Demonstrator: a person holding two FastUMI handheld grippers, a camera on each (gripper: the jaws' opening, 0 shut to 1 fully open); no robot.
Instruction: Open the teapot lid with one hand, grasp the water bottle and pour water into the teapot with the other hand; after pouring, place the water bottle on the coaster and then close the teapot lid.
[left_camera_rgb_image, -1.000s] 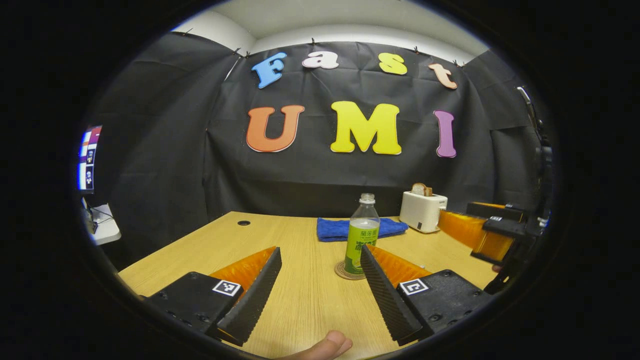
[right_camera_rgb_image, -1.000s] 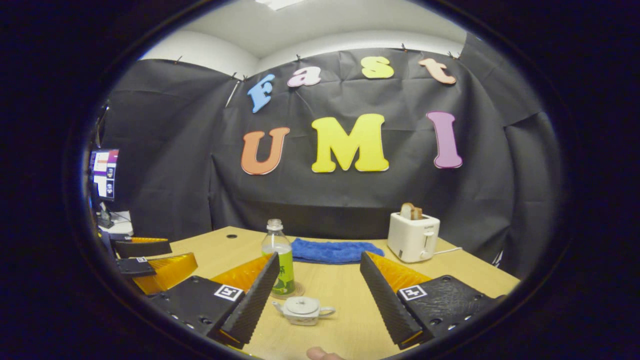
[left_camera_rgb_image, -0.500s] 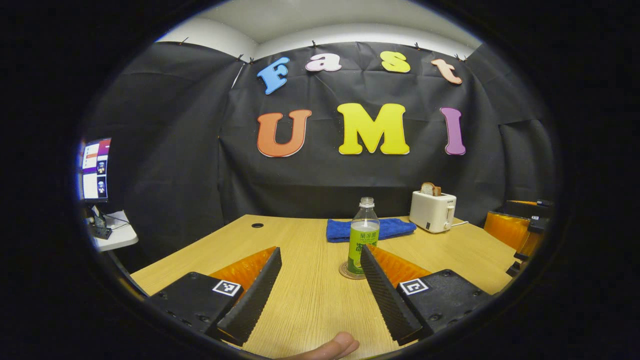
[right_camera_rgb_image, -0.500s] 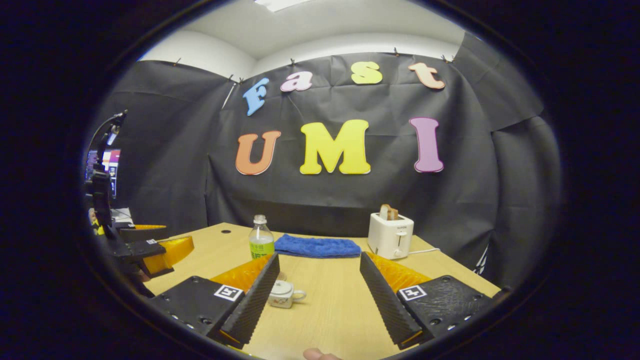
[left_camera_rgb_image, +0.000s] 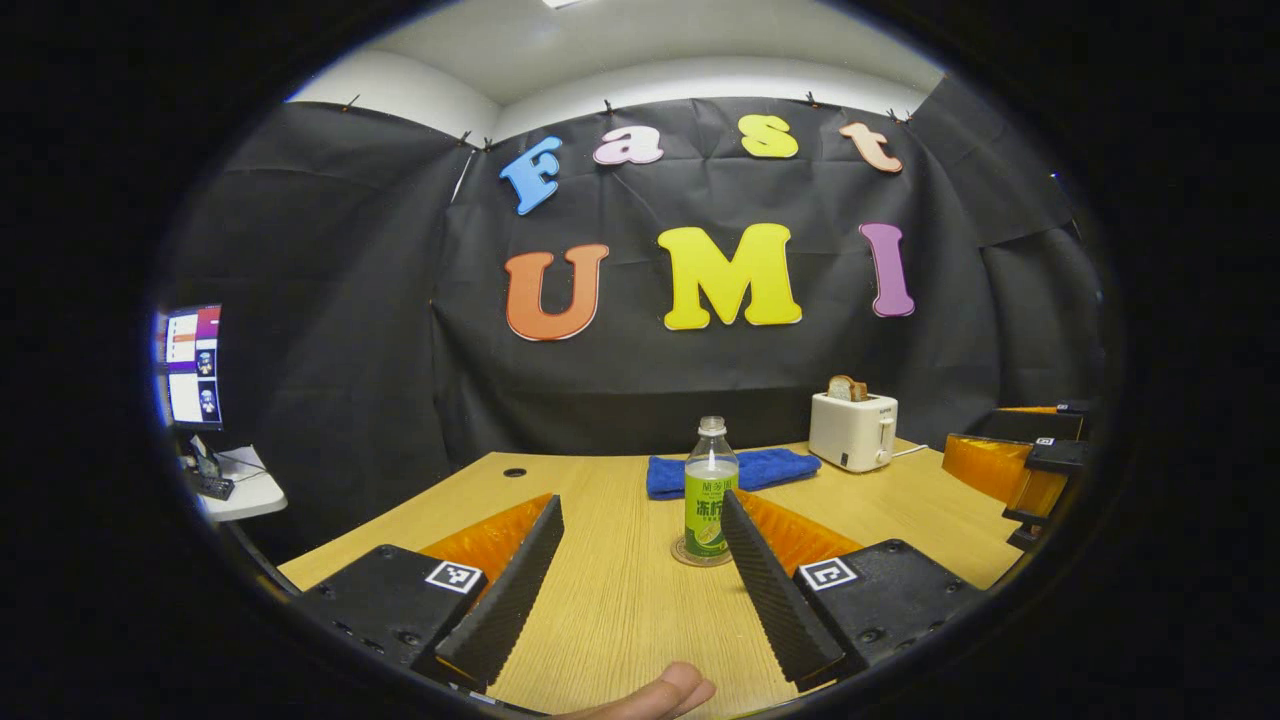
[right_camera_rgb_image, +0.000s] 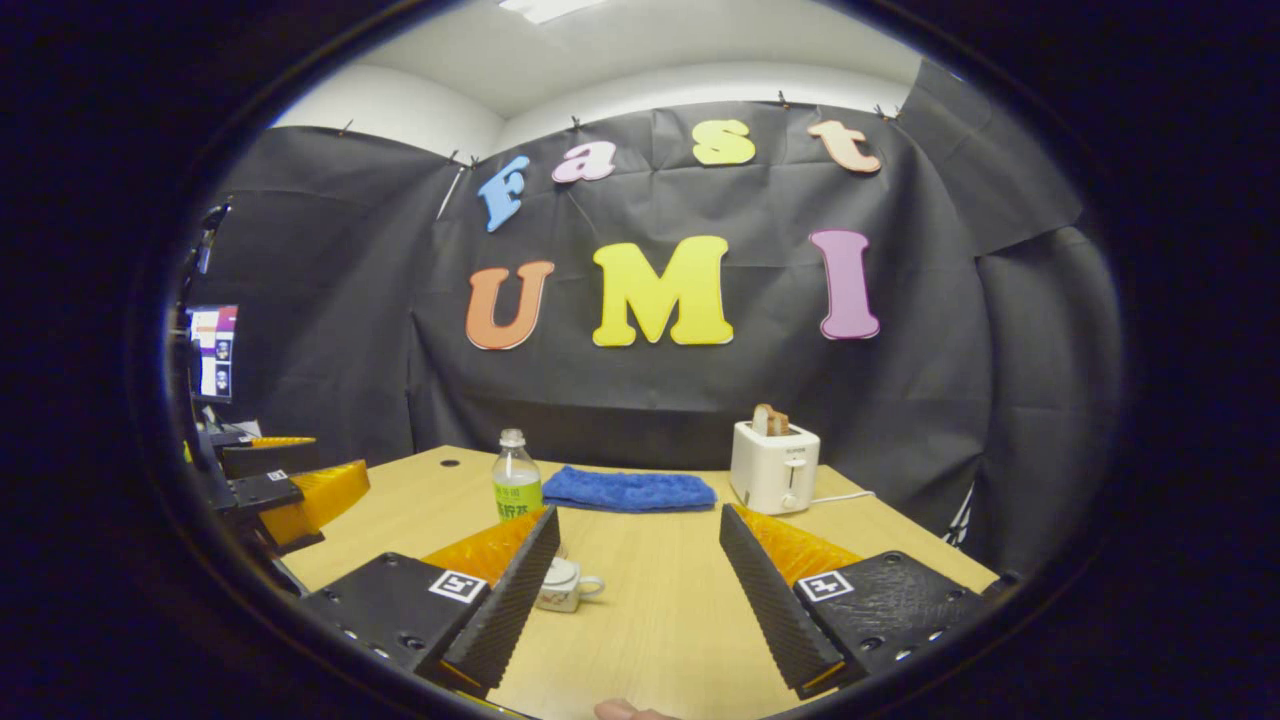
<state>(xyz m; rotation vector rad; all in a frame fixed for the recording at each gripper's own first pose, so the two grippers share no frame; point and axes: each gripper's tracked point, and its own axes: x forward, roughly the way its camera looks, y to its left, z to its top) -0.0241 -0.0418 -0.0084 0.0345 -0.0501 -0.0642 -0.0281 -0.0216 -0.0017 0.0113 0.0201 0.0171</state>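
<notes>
A clear water bottle (left_camera_rgb_image: 711, 490) with a green label stands upright on a round coaster (left_camera_rgb_image: 690, 553) in the middle of the wooden table (left_camera_rgb_image: 620, 600). My left gripper (left_camera_rgb_image: 640, 560) is open well short of it, fingers wide apart. In the right gripper view the bottle (right_camera_rgb_image: 516, 485) stands at the left, and a small white teapot (right_camera_rgb_image: 566, 584) with its lid on sits nearer, partly hidden behind a finger. My right gripper (right_camera_rgb_image: 635, 565) is open and holds nothing. Each gripper shows at the edge of the other's view: the right gripper (left_camera_rgb_image: 1030, 470) and the left gripper (right_camera_rgb_image: 290, 485).
A folded blue cloth (left_camera_rgb_image: 735, 470) lies at the back of the table. A white toaster (left_camera_rgb_image: 853, 430) with toast in it stands at the back right. A monitor (left_camera_rgb_image: 195, 365) and a small white side table (left_camera_rgb_image: 240, 495) are off to the left.
Both grippers have drawn back and up from the table. The bottle and teapot look smaller and farther off. The other gripper has slid toward the edge of each view.
</notes>
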